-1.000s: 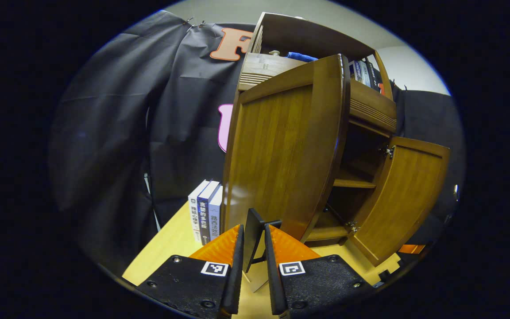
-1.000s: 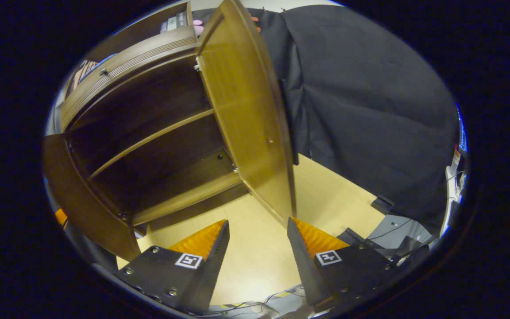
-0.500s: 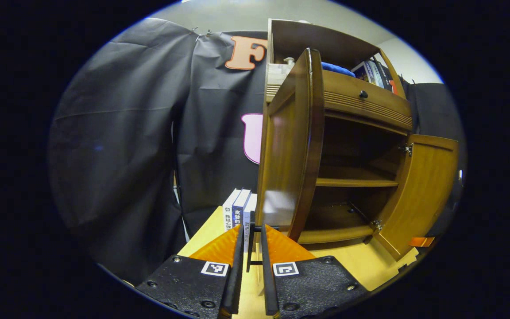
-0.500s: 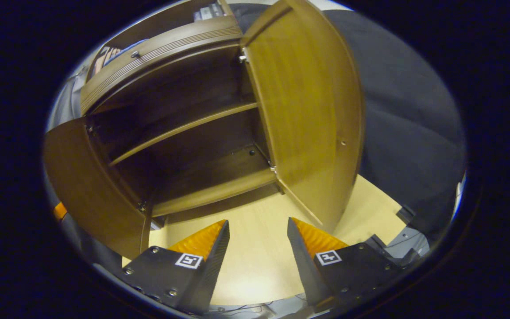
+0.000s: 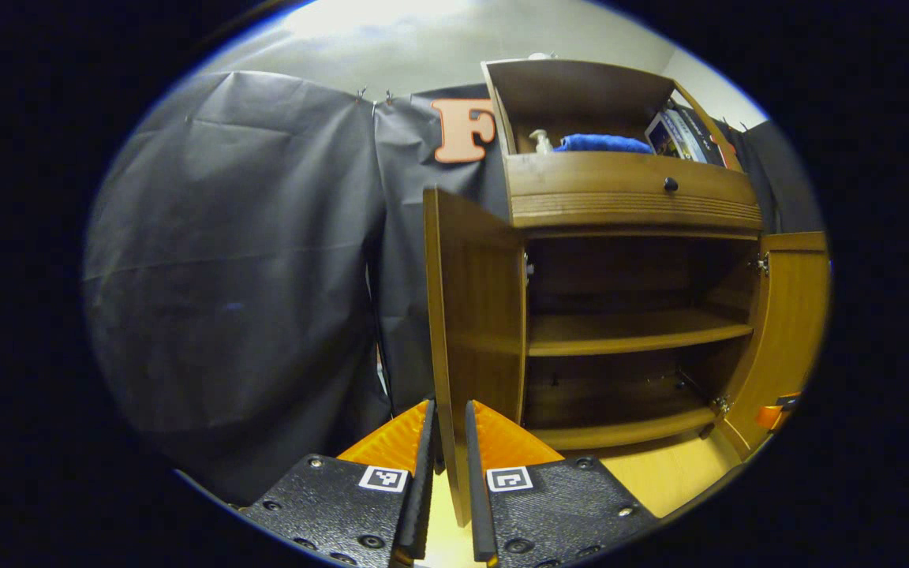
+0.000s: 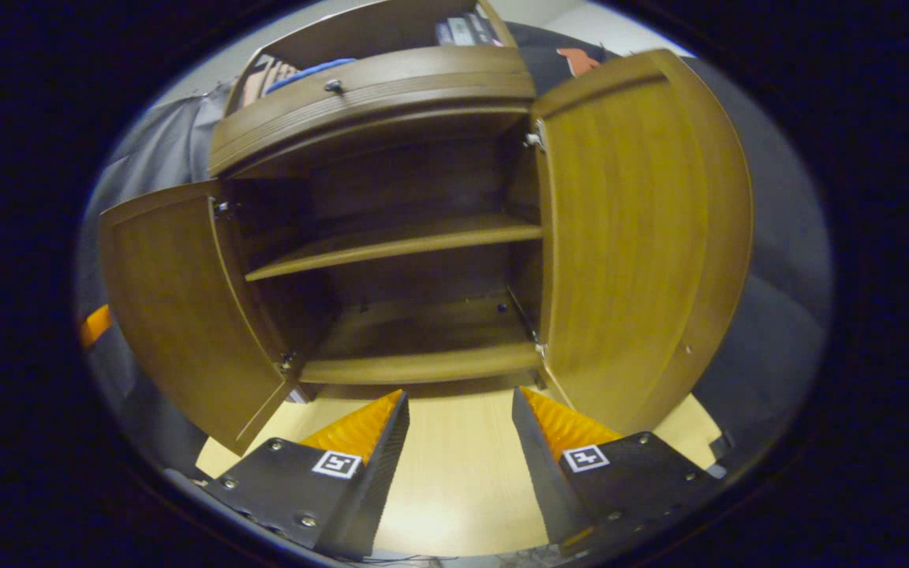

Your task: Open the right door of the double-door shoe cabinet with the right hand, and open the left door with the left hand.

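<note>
Both doors of the brown wooden double-door shoe cabinet [image 6: 391, 260] stand swung wide, so you are at the closing stretch of the task. Your left gripper [image 5: 448, 442] sits at 6 o'clock in the left gripper view, its jaws drawn nearly together around the free edge of the left wooden door [image 5: 474, 315]. I judge they pinch the handle there, but the handle itself is hidden behind the fingers, so I cannot tell for sure. Your right gripper [image 6: 454, 426] hangs with jaws apart and empty over the pale wooden floor [image 6: 454, 481], the right wooden door [image 6: 628, 237] at 2 o'clock, clear of it. Next, you likely only need to release the left door and back away. Items on the cabinet's top shelf [image 5: 604, 142] are too small to identify.
</note>
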Demonstrator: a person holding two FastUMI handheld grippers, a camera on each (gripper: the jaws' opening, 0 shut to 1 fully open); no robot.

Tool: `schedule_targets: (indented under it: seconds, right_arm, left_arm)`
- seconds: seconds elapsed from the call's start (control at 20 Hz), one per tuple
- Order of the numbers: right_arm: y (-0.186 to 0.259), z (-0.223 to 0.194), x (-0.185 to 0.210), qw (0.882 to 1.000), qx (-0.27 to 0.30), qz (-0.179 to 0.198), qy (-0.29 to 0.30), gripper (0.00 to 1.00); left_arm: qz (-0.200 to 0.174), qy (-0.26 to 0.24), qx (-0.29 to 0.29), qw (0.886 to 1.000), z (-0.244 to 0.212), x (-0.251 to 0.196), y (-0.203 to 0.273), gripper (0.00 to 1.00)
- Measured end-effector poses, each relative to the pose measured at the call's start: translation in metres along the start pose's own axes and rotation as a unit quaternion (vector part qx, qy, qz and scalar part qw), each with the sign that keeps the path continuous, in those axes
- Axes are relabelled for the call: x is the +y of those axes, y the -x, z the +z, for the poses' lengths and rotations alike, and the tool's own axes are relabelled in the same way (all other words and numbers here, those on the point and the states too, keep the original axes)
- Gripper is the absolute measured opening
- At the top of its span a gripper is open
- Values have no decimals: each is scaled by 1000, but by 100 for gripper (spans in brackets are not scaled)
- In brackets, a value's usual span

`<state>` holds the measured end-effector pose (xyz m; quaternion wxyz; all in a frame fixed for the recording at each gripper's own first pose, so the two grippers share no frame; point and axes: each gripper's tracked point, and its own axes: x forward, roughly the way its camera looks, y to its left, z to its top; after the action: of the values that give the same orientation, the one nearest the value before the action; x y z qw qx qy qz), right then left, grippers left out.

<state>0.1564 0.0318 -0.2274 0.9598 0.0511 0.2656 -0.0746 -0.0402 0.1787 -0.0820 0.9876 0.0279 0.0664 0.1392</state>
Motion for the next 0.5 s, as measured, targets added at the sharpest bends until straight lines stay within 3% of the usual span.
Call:
schedule_targets:
  seconds: [0.2,0.25,0.3,0.4,0.5]
  right_arm:
    - [17,61,11,996,-79,10,50,78]
    - [26,75,14,994,-97,10,57,72]
    - [35,87,18,992,-114,14,62,79]
    - [47,105,22,989,-137,15,60,85]
    - [56,118,21,986,-158,16,51,99]
  left_arm:
    - [-56,2,-44,997,36,-50,-3,23]
    - [-69,0,-56,996,44,-64,-5,16]
    - [-93,-3,-63,994,48,-83,-7,16]
    - [-141,-12,-69,987,54,-123,-9,50]
    - [-182,-17,-78,980,58,-155,-5,83]
